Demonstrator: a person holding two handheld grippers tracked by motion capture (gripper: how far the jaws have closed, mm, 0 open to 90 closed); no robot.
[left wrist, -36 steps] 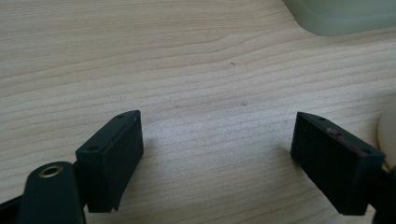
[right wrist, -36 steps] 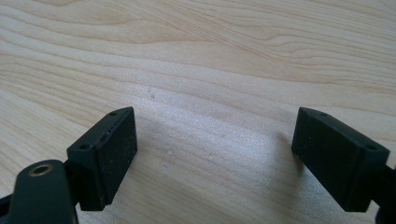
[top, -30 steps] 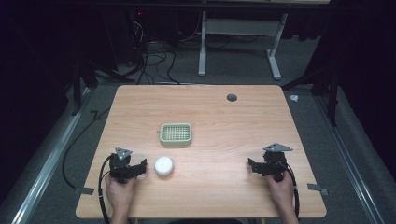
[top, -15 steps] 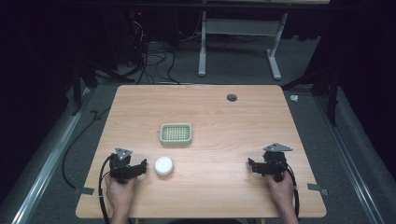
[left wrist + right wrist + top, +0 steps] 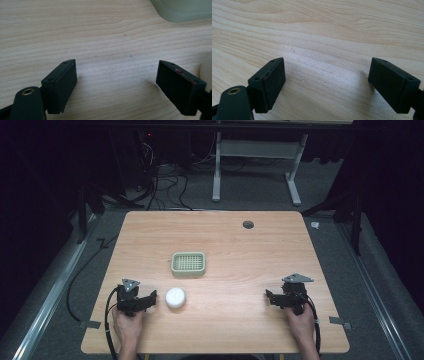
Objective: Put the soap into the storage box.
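R gripper low over the wooden table, its 2 black jaws set wide apart w/ bare wood grain between them. Brass-ringed hole in the jaw mount at bottom left. Faint shadows under each jaw.

I see a light wooden table with a dark round grommet hole near its far edge. It stands on grey carpet. Beyond it, a white desk frame and tangled black cables sit in dim, dark surroundings.
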